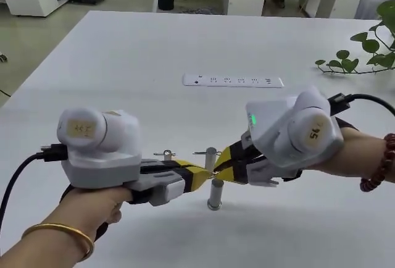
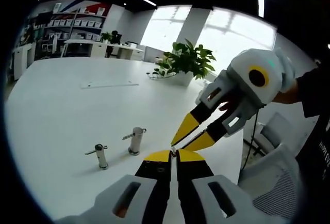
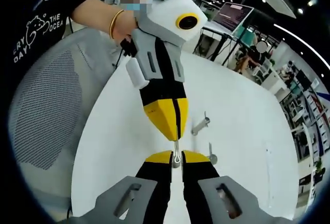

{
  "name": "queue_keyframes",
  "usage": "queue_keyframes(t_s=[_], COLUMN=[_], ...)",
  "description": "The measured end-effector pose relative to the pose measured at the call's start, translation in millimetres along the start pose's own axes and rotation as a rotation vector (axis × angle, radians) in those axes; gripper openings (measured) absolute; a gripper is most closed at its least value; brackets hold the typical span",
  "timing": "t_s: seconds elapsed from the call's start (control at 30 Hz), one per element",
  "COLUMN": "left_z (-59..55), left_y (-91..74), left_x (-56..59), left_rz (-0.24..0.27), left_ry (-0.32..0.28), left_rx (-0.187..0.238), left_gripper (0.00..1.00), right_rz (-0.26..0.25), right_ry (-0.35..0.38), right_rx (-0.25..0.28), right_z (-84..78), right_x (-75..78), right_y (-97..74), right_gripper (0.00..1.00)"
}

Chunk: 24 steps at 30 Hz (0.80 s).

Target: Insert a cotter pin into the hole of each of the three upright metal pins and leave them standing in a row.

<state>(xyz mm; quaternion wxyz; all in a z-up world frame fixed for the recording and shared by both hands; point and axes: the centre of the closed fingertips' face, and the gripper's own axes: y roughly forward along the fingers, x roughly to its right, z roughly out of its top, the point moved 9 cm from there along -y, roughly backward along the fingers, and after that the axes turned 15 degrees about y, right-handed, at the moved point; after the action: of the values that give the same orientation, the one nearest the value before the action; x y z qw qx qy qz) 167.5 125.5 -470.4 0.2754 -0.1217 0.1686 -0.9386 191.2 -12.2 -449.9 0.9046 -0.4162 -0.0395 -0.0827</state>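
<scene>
Three upright metal pins stand on the white table (image 1: 123,64). Two of them (image 1: 166,155) (image 1: 211,157) carry a cotter pin through the top; they are also in the left gripper view (image 2: 100,155) (image 2: 135,140). A third, bare pin (image 1: 216,194) stands nearer to me. Above it my left gripper (image 1: 208,172) and right gripper (image 1: 217,172) meet tip to tip. A loose cotter pin (image 3: 176,150) bridges both sets of tips: its loop sits in my right gripper (image 3: 176,158), and its shaft runs into the left gripper's shut yellow fingertips (image 3: 167,123). Both grippers are shut on it.
A white power strip (image 1: 233,81) lies farther back on the table, with a trailing green plant (image 1: 364,52) at the far right. A grey mesh office chair (image 3: 46,115) stands beside the table's near edge. Cables hang from both grippers.
</scene>
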Motion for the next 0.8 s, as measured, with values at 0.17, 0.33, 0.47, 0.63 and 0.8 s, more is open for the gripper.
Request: queue_keyframes(t_s=[0.17,0.33,0.47,0.63,0.8], left_z=[-0.8,-6.2,-9.0,-8.9,-9.2], left_y=[-2.0,-4.9,-7.7,-11.4,-15.2], left_x=[-1.6,-3.2,-3.1,-4.0,-4.2], left_rz=[0.002,0.014,0.017,0.02,0.004], left_ry=[0.01,0.016,0.022,0.037,0.051], left_rx=[0.006,0.012,0.031,0.057,0.084], left_gripper=[0.0,0.0,0.0,0.0,0.0], right_rz=[0.025,0.048,0.068,0.118,0.163], right_ry=[0.105,0.213,0.308,0.427,0.515], right_rx=[0.014,0.036,0.068,0.111,0.148], right_z=[-6.8,-13.1,-15.7,-19.5,-22.3], right_x=[0.7,2.3,4.5,7.7,7.2], right_y=[0.1,0.3,0.1,0.0,-0.1], right_gripper=[0.07,0.09,0.1,0.11,0.12])
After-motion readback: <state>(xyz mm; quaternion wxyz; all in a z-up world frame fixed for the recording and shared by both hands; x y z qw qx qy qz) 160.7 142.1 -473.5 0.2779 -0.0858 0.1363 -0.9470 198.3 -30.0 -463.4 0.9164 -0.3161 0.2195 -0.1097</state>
